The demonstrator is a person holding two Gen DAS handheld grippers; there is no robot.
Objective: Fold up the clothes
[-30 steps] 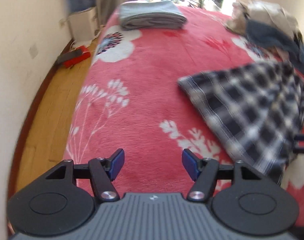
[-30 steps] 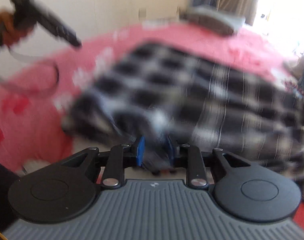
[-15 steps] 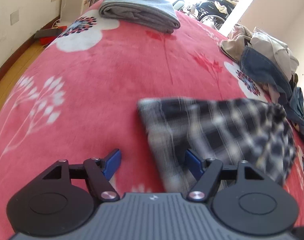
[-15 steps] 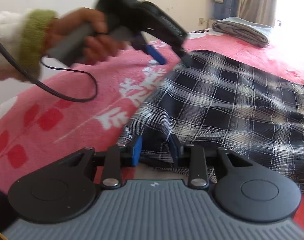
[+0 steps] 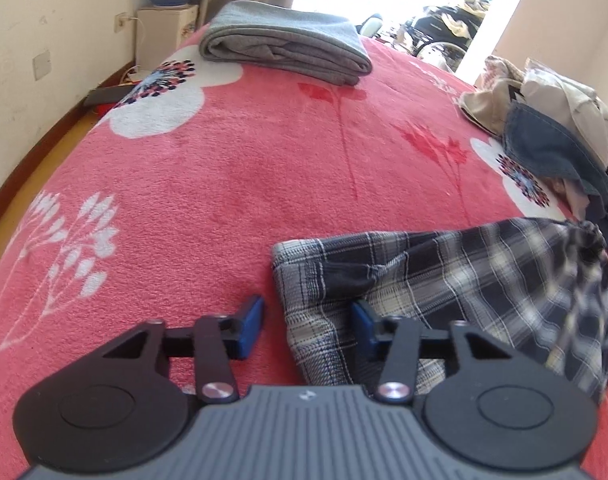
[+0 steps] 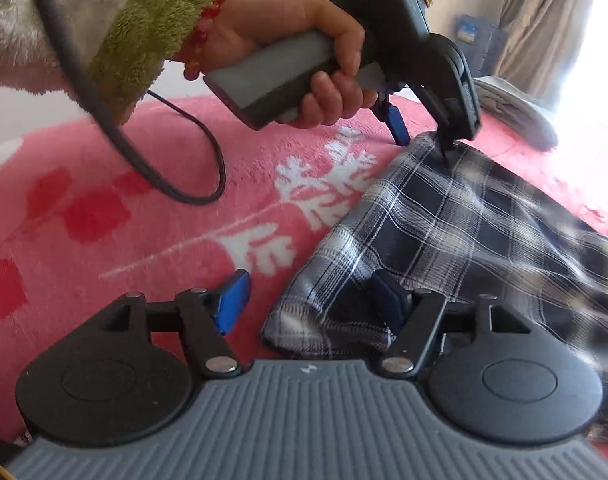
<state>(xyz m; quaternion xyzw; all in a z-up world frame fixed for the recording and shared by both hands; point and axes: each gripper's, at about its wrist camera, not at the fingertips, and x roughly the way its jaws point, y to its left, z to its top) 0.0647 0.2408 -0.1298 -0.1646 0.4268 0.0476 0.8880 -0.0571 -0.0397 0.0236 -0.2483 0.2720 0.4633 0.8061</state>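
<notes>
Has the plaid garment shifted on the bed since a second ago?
Yes. In the left wrist view the plaid garment now lies lower and nearer the camera, farther from the folded grey clothing.

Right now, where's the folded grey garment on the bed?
In the left wrist view the folded grey garment lies at the far end of the red floral blanket, upper middle, near the curtain, well beyond the plaid garment.

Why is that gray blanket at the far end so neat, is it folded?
Yes, folded. The gray blanket lies as a flat stack on the red bedspread, with rounded layered edges showing along its near side.
</notes>
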